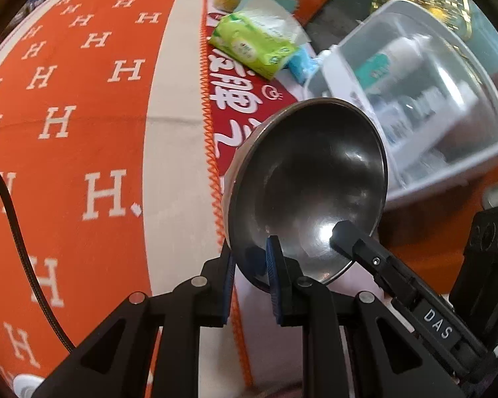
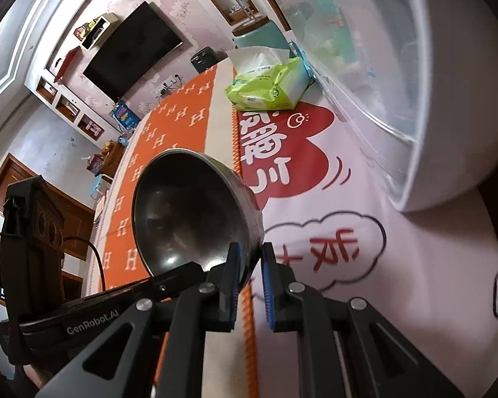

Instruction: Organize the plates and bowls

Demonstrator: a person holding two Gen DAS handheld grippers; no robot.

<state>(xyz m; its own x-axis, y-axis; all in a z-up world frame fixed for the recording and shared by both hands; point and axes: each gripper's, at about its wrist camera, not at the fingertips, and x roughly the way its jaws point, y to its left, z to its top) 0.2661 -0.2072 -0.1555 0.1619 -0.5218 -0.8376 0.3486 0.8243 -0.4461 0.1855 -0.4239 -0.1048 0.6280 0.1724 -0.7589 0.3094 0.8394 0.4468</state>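
A steel bowl (image 1: 310, 179) is tilted on its side above the table, held by both grippers. My left gripper (image 1: 252, 265) is shut on the bowl's rim at its lower left edge. The right gripper's finger (image 1: 352, 240) reaches into the bowl from the right. In the right wrist view my right gripper (image 2: 250, 265) is shut on the rim of the same bowl (image 2: 189, 209) at its lower right. The left gripper's finger (image 2: 179, 273) shows at the bowl's lower left.
An orange H-patterned cloth (image 1: 69, 126) and a white and red printed cloth (image 2: 315, 232) cover the table. A green tissue pack (image 1: 252, 43) lies at the back. A clear-lidded white plastic container (image 1: 425, 99) stands close on the right.
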